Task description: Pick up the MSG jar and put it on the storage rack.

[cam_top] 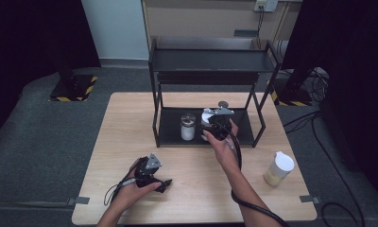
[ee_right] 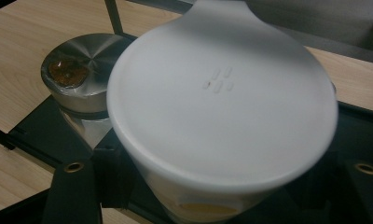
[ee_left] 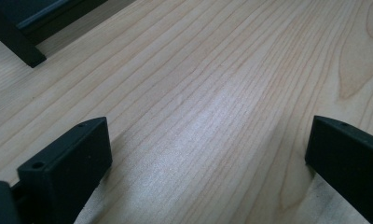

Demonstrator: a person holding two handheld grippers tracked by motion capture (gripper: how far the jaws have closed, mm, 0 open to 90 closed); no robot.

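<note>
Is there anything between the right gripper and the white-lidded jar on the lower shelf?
Nothing visible. The right gripper has its jaws on either side of the white-lidded jar on the lower shelf. The metal-lidded jar stands beside it, not between.

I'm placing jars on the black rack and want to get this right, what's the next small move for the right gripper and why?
Probably lower it slightly and then open. The right gripper has its jaws around the white-lidded jar over the rack's bottom shelf, beside the steel-lidded jar. Whether the jar's base already rests on the shelf can't be told, so ease down first.
</note>
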